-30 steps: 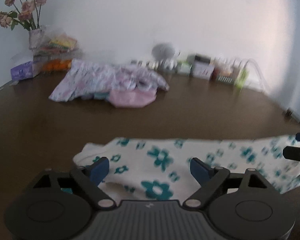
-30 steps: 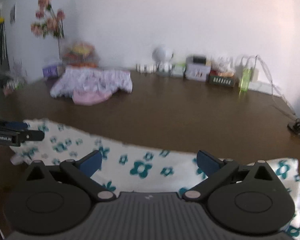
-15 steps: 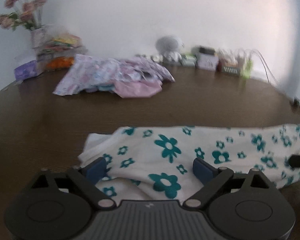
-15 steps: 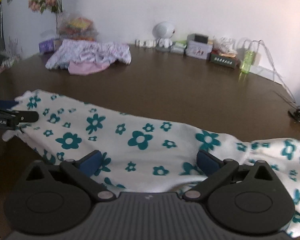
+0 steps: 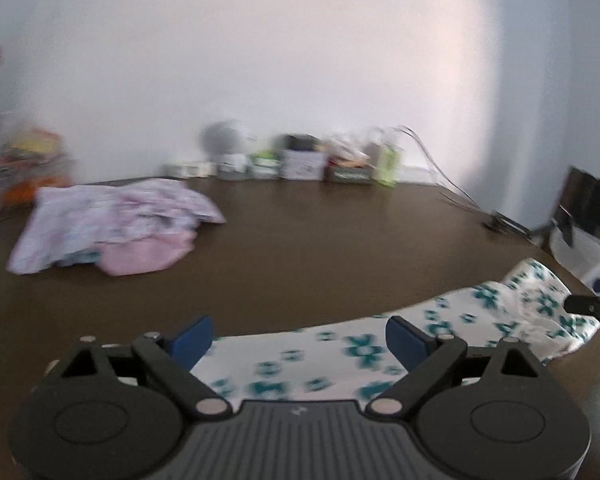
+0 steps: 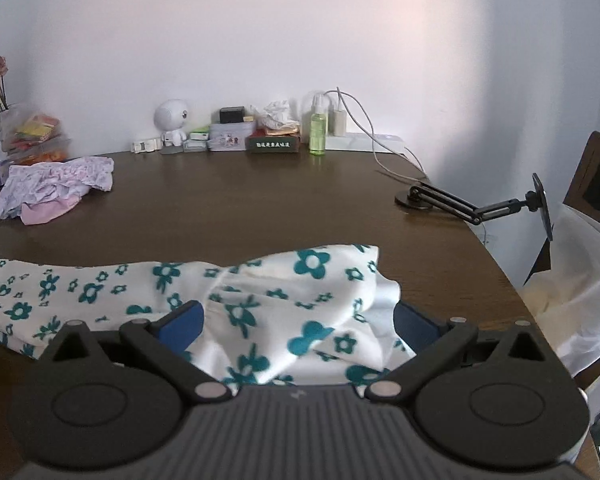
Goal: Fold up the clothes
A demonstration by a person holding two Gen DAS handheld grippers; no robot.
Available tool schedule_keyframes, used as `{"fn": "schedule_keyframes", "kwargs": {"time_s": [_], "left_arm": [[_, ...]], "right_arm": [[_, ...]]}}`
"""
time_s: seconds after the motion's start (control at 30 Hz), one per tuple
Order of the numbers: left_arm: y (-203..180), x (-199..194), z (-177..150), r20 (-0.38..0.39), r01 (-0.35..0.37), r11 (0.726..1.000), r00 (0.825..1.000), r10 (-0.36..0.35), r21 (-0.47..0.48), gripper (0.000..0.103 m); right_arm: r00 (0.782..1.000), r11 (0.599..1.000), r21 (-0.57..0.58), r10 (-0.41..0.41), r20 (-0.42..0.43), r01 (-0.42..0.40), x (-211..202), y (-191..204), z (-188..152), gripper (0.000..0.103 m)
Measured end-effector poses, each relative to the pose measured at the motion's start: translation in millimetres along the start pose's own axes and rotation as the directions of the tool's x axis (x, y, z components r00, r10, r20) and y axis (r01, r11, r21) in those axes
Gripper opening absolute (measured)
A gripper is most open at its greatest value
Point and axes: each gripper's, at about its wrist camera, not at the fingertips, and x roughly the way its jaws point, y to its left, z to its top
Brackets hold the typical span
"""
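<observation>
A white garment with teal flowers [image 6: 260, 288] lies stretched across the near part of the brown table [image 6: 260, 208]; its right end is bunched into folds. My right gripper [image 6: 296, 324] is open just above that bunched end, one blue finger on each side of a fold. My left gripper [image 5: 298, 340] is open too and hovers over the garment [image 5: 340, 360] further left. In the blurred left wrist view the right gripper's finger [image 5: 592, 308] shows at the far right, by the cloth's end.
A pile of lilac and pink clothes [image 6: 52, 188] sits at the back left. Small boxes, a toy robot and a green bottle [image 6: 317, 132] line the wall. A black phone-holder arm [image 6: 472, 204] stands at the right edge, beside a white bag [image 6: 572, 292] and a chair.
Both views have swung to the right. The right gripper now stands over the garment's bunched right end instead of its middle. Both grippers stayed open.
</observation>
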Motion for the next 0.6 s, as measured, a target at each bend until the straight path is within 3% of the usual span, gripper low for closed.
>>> {"fn": "schedule_keyframes", "kwargs": {"time_s": [0.07,0.17,0.23,0.3,0.43,0.53,0.6], "left_arm": [[-12.3,14.9,-0.1,-0.036,0.011,1.000,0.999,-0.010,0.022,0.093],[-21.0,32.7,-4.3,-0.091,0.011,0.999,0.996,-0.008,0.034,0.093],[-22.5,40.9,-9.7,-0.128,-0.001,0.999,0.992,0.005,0.034,0.092],[-20.6,47.2,-15.4,-0.156,-0.012,1.000,0.988,0.016,0.027,0.092],[-17.5,47.6,-21.1,-0.152,-0.005,1.000,0.988,0.009,0.025,0.093],[-15.4,47.1,-23.8,-0.143,0.007,1.000,0.990,-0.002,0.030,0.094],[-15.0,46.7,-24.0,-0.141,0.011,0.999,0.990,-0.006,0.033,0.094]], "right_arm": [[1.000,1.000,-0.016,0.017,0.003,-0.017,3.8,2.5,0.5,0.093],[0.999,0.997,-0.050,0.055,-0.001,-0.055,13.5,10.3,4.8,0.062],[0.997,0.993,-0.082,0.083,-0.005,-0.083,21.8,16.7,8.1,0.058],[0.994,0.988,-0.113,0.104,-0.014,-0.105,31.6,24.3,11.1,0.056],[0.995,0.986,-0.147,0.070,-0.078,-0.081,51.8,25.6,6.1,0.057],[0.993,0.991,-0.110,0.064,-0.101,-0.076,57.2,7.2,-2.7,0.071],[0.990,0.994,-0.062,0.088,-0.109,-0.095,56.2,-8.5,-4.8,0.074]]}}
